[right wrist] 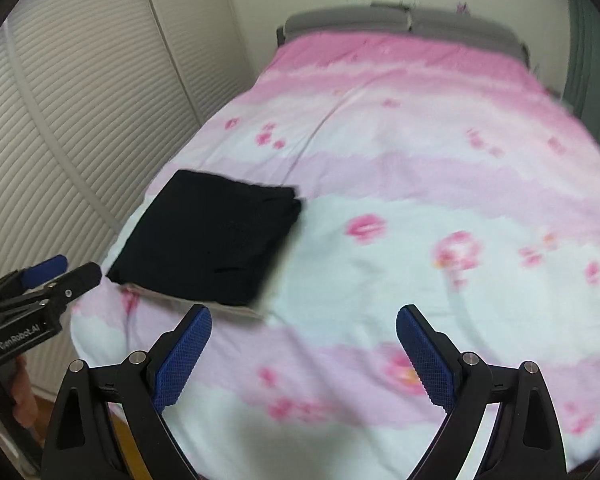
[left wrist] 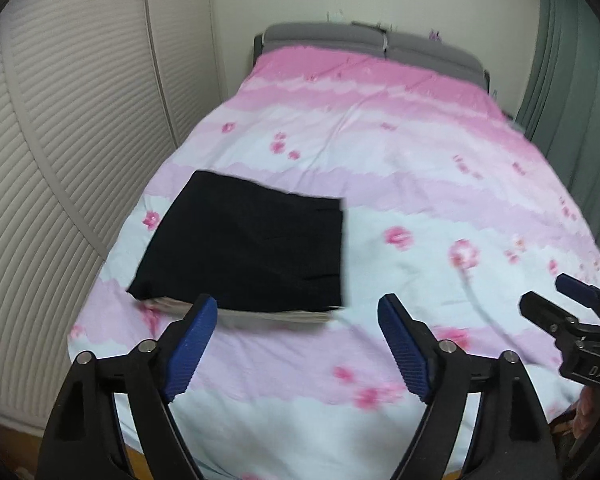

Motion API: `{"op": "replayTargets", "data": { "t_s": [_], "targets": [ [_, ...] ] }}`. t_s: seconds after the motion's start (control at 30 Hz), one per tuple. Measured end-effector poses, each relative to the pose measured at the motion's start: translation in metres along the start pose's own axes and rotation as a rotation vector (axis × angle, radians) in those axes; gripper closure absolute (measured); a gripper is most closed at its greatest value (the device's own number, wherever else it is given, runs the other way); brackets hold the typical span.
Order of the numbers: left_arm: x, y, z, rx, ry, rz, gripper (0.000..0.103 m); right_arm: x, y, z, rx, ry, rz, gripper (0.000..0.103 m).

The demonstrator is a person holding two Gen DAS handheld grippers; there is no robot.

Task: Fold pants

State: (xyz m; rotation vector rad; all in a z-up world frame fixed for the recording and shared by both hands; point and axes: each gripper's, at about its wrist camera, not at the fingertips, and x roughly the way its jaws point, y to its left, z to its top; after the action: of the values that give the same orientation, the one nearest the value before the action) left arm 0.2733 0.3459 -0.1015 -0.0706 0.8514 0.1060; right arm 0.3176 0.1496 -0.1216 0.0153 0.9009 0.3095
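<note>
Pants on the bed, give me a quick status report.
Left claw open, empty. Right claw open, empty. Black pants folded into a rectangle atop a beige garment on the pink bedspread. Nothing in the way.

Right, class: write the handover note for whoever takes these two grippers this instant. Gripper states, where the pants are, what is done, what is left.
Left gripper: open, empty, above the bed's near end.
Right gripper: open, empty, beside it.
Black pants: folded into a compact rectangle on the pink floral bedspread, left side, lying on a folded beige garment.
Done: the fold looks complete; nothing is held.
Left: probably only square the edges, if needed.
</note>
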Motion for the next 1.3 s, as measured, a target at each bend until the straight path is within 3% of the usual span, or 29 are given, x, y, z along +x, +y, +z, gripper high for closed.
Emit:
{"op": "replayTargets", "data": {
  "t_s": [0.2,0.3,0.6,0.9,1.3],
  "targets": [
    [-0.076,-0.087,-0.025,-0.012,-0.065,-0.008,0.015,-0.103,-0.075,-0.026,-0.019,-0.097,-0.042,0.009],
    [-0.11,-0.129,-0.036,0.029,-0.094,-0.021,0.015,-0.142,-0.106,-0.04,-0.021,-0.112,-0.056,0.009],
    [-0.186,-0.203,-0.051,0.095,-0.158,-0.074,0.011,-0.243,-0.163,-0.077,0.013,-0.166,-0.103,0.009],
    [-0.229,-0.238,-0.065,0.167,-0.202,-0.114,0.007,-0.303,-0.185,-0.101,0.056,-0.231,-0.153,0.009],
    [-0.246,-0.239,-0.069,0.173,-0.22,-0.164,0.007,-0.333,-0.182,-0.116,0.092,-0.262,-0.206,0.009]
  ]
}}
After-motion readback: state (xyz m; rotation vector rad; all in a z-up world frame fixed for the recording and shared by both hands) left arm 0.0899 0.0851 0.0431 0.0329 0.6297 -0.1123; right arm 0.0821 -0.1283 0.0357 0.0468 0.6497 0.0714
